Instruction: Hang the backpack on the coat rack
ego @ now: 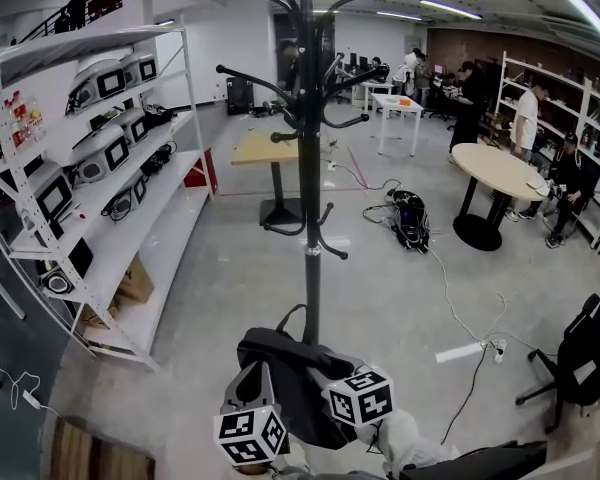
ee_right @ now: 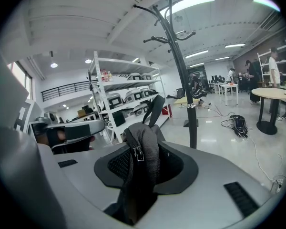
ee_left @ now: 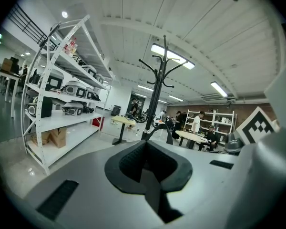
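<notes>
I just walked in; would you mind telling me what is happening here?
A person holding two grippers faces a black coat rack. The right gripper is shut on a dark backpack, held low near the rack's pole. The left gripper is shut on nothing. The backpack is not yet on any hook.

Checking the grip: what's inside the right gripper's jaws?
The backpack's dark mesh fabric with a zipper pull, clamped there. How deep it reaches is covered by the fabric itself.
</notes>
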